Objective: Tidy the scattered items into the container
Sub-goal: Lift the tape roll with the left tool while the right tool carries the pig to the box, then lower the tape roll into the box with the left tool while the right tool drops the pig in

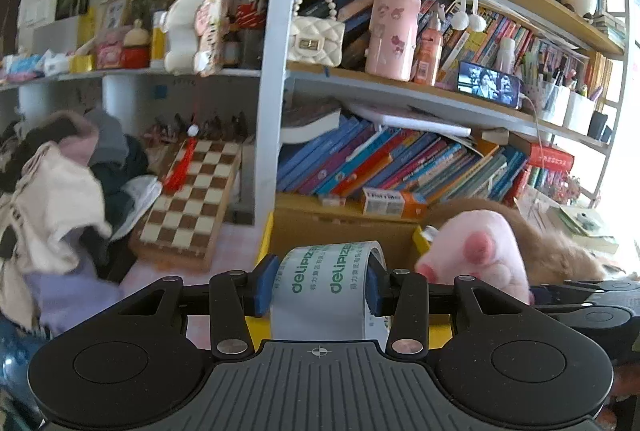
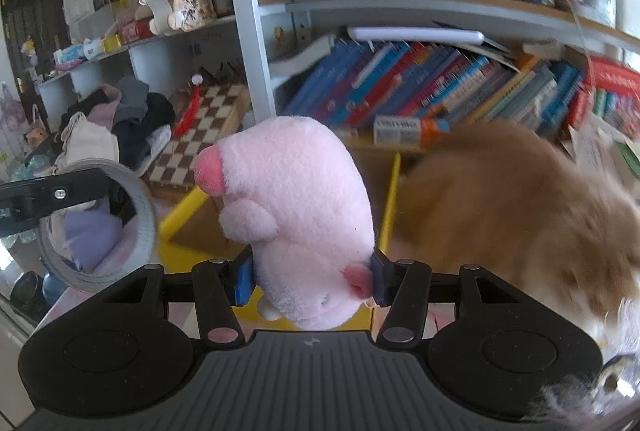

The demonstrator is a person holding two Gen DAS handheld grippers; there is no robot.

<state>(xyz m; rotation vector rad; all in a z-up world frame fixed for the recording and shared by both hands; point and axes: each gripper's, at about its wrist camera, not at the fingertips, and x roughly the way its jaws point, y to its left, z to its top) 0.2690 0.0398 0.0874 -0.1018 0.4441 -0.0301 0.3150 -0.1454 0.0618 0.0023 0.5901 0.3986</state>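
Two claws are loaded: the left claw (image 1: 318,289) clamps a tape roll (image 1: 328,291), the right claw (image 2: 312,281) squeezes a pink plush (image 2: 296,207), both poised above the yellow-rimmed box (image 2: 390,199) at frame centre, seemingly for dropping in.

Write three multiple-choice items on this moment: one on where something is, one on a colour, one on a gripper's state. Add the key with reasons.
1. Where is the chessboard?
A. Leaning beside the pile of clothes
B. On the top shelf
C. Inside the yellow-edged box

2. What colour is the lettering on the tape roll?
A. Red
B. Green
C. Black

3. What is the right gripper doing?
A. Hanging open with nothing in it
B. Shut on the pink plush toy
C. Shut on a book

Key: 1 A, the board stands tilted next to the clothes. 2 B, the print on the white roll is green. 3 B, the jaws press the plush from both sides.
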